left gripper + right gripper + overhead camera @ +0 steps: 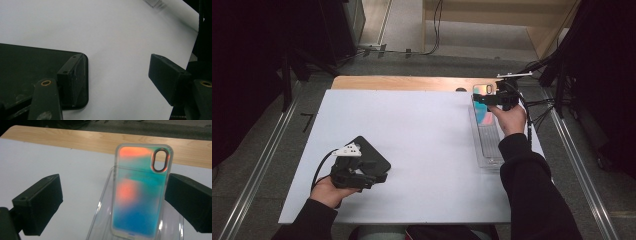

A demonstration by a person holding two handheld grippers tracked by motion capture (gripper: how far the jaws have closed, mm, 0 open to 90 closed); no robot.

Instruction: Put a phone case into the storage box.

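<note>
Right gripper is hovering with jaws wide apart either side of the phone case, gripping nothing; the case is leaning tilted in the clear tray, its top edge raised between the jaws, probably so it can be pinched by its sides. Left gripper is also gaping and holding nothing, its left jaw lying over the corner of the black pad, its right jaw over bare white sheet, seemingly steadying or lining up on it.
</note>
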